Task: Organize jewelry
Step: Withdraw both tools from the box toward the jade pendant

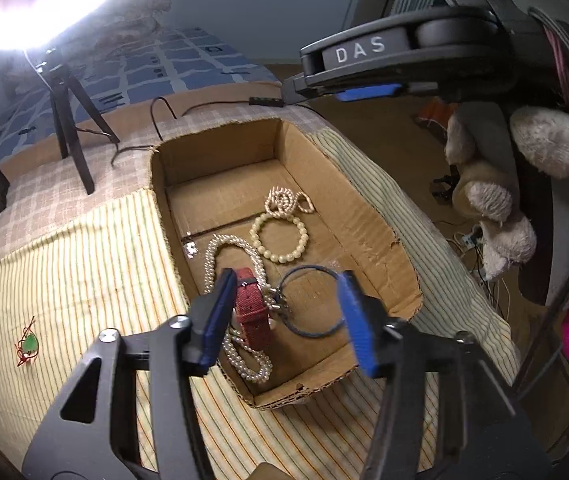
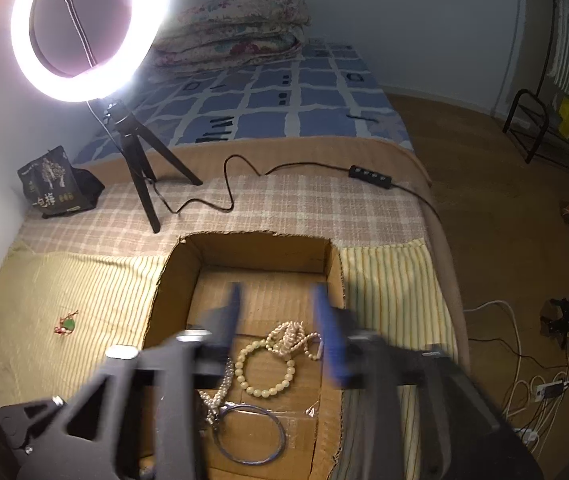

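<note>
On the striped cloth to your left lay the green pendant point(image 1: 29, 343), light, limp-corded, probably best pinched at its stone. Both the left gripper point(image 1: 288, 320) and right gripper point(image 2: 278, 334) hung wide and empty over the cardboard box point(image 1: 368, 216).

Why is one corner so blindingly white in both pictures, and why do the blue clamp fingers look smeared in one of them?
Left wrist view: the ring light blows out the top-left corner to pure white; the left gripper is sharp. Right wrist view: the same lamp reads as a glowing ring with haze around it, and the right gripper is smeared by motion blur while the cardboard box stays crisp. Both views bend straight edges, a fisheye effect.
</note>
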Demonstrator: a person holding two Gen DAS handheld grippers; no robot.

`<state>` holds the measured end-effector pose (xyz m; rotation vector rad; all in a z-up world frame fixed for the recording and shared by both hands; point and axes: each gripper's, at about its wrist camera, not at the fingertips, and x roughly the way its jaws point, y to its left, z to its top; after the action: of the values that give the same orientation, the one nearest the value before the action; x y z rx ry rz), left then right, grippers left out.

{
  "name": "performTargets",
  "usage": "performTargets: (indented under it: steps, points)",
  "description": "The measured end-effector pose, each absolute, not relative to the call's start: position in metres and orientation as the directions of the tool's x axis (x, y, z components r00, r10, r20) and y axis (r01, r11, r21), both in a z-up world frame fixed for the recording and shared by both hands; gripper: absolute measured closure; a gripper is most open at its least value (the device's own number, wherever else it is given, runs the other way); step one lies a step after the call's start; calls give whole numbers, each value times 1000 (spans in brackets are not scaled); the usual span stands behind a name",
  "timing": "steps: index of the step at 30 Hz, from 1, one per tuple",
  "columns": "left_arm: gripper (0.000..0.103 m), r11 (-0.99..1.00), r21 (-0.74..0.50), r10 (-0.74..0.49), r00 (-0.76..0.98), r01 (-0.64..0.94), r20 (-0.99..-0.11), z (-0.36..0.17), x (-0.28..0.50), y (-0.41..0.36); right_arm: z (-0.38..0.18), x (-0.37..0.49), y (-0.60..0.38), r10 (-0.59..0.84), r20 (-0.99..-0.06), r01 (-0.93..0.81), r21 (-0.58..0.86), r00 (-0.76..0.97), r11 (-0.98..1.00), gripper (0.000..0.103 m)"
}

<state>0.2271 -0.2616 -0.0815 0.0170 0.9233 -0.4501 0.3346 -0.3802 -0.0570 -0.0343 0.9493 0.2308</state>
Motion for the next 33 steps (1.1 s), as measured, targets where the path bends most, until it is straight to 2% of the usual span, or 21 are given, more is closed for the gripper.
performTargets:
  steps: [1,3,5,15,33]
  points:
    - [48,909,-173,-363,519,379,-774,-81,227,-261,-55,333,-380,174,-802,-209,63,571,976,44]
    - [46,913,-169,-354,516,371,-780,-82,229,-260,-54,331,-379,164,-798,-208,50,580,977,39]
    - [41,917,-163,-343,515,364,-786,-83,229,-260,-53,330,-377,138,-798,-197,25,587,980,31]
    - [38,926,-149,-322,522,346,-790,-82,226,-255,-52,327,-375,67,-804,-147,-25,590,989,30]
    - [38,929,-157,-331,561,336,-759,-55,204,-234,-30,300,-367,29,-784,-115,-53,620,992,30]
